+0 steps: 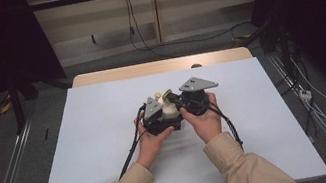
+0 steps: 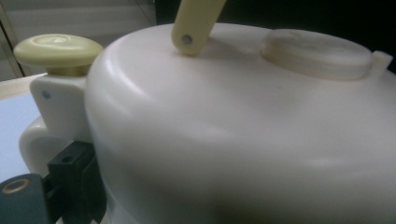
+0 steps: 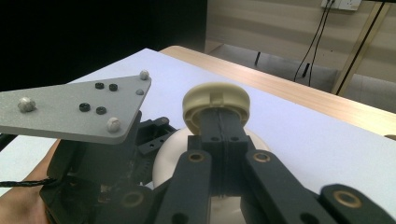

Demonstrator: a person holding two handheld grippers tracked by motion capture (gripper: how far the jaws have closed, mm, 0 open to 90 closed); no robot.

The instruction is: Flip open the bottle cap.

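Lying under a white sheet, the counter (image 1: 107,132), its wooden edge showing at the far side, dark room and cables beyond. Sitting mid-counter between both hands, a cream pot (image 1: 170,112), crowded by left tongs (image 1: 165,121) — grip impossible to tell. Clenching shut beneath the pot's yellowish lid (image 3: 215,103), right tongs (image 3: 219,140).

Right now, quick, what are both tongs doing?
Left tongs: at the white pot; open or shut can't be told.
Right tongs: shut on the pot's lid.
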